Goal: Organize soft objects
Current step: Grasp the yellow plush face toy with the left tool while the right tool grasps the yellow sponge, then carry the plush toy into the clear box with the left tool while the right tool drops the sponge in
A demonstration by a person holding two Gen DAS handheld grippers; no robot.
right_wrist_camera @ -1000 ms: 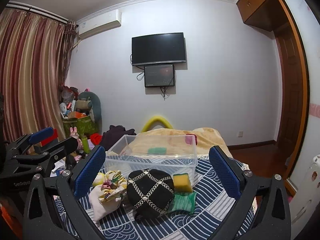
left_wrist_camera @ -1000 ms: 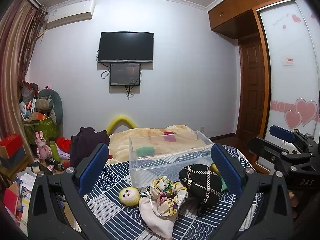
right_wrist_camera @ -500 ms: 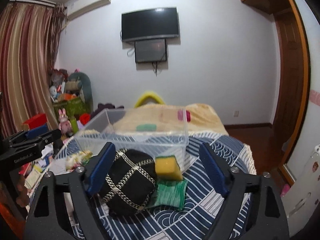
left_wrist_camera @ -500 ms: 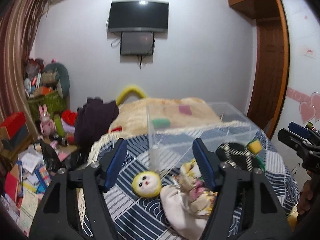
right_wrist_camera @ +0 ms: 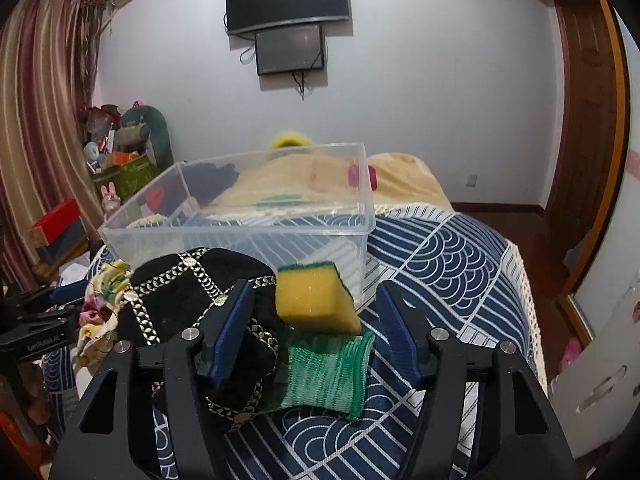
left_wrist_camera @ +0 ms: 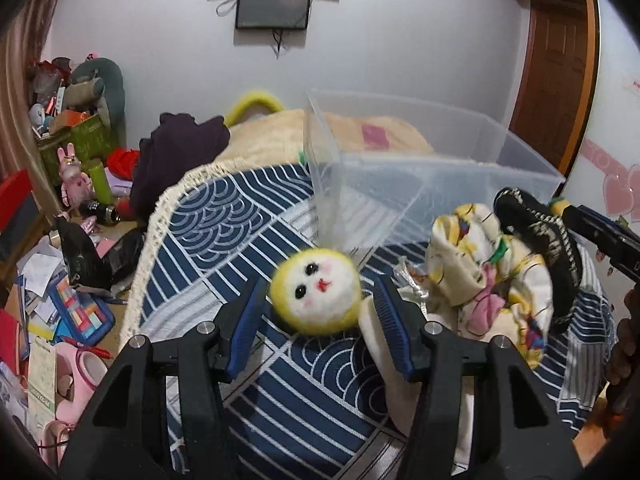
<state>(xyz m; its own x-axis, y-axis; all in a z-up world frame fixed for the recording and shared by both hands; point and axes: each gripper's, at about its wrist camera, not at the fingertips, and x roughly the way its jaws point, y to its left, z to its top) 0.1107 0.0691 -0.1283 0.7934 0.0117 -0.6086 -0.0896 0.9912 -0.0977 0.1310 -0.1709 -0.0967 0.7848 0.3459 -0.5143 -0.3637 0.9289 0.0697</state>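
A clear plastic bin [left_wrist_camera: 460, 184] stands on the blue patterned table; it also shows in the right wrist view [right_wrist_camera: 248, 220]. My left gripper [left_wrist_camera: 318, 320] is open, its blue pads on either side of a yellow and white plush face ball [left_wrist_camera: 316, 296] without gripping it. A floral cloth bundle [left_wrist_camera: 488, 276] and a black studded cushion [left_wrist_camera: 536, 248] lie to its right. My right gripper [right_wrist_camera: 316, 328] is open around a yellow sponge [right_wrist_camera: 314, 300] and a green mesh scrubber [right_wrist_camera: 328, 368], beside the black cushion [right_wrist_camera: 192, 304].
The table's fringed left edge [left_wrist_camera: 148, 248] drops to a floor cluttered with papers and toys [left_wrist_camera: 60, 280]. A bed with a beige blanket [right_wrist_camera: 400, 176] lies behind the bin. A wooden door [right_wrist_camera: 580, 120] is at the right.
Both grippers have dropped and moved forward toward the table. The left one now straddles the plush ball, the right one straddles the sponge. Both jaws have narrowed but stay open.
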